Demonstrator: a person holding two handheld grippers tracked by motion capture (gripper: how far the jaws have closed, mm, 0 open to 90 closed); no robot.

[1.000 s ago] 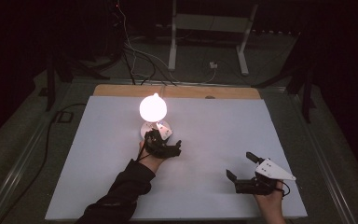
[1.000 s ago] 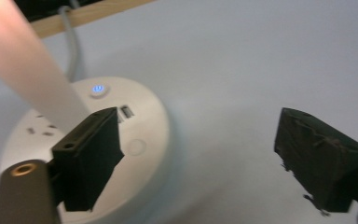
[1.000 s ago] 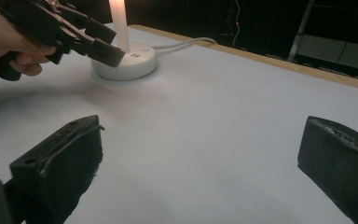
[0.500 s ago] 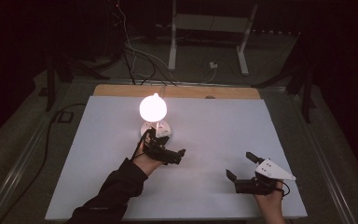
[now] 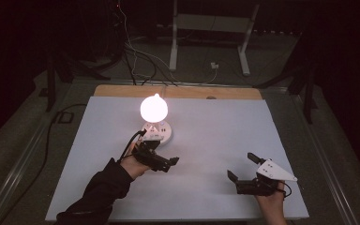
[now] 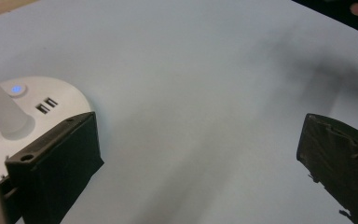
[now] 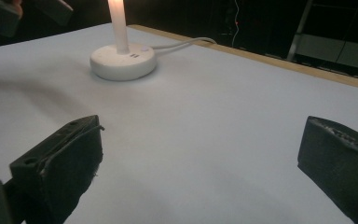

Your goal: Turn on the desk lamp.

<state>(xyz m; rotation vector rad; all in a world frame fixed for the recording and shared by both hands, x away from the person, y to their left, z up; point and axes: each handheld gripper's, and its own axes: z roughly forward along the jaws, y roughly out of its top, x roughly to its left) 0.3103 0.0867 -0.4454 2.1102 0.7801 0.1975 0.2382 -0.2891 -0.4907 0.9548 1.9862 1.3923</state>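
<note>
- Two grippers on the white table (image 5: 215, 140), both empty; the lamp base (image 5: 157, 132) is the landmark throughout.
- Left of the base: a dark cable (image 5: 61, 123) runs off the table edge on the floor side, clear of the work.
- Lamp base: a round white puck toward the table's far left, glowing bulb (image 5: 153, 108) upright on its stem, blue-lit button (image 6: 16, 88) and USB ports (image 6: 46, 105) on top. Its white cord (image 7: 186, 43) leads off behind.
- Left gripper (image 5: 161, 161): just in front of the base, jaws wide, holding nothing. One jaw sits close beside the base rim in the left gripper view; contact can't be confirmed. Likely placed there to work the button.
- Right gripper (image 5: 243, 169): well to the right of the base, near the table's front edge, jaws wide and empty. Looks parked out of the way, pointed toward the base.
</note>
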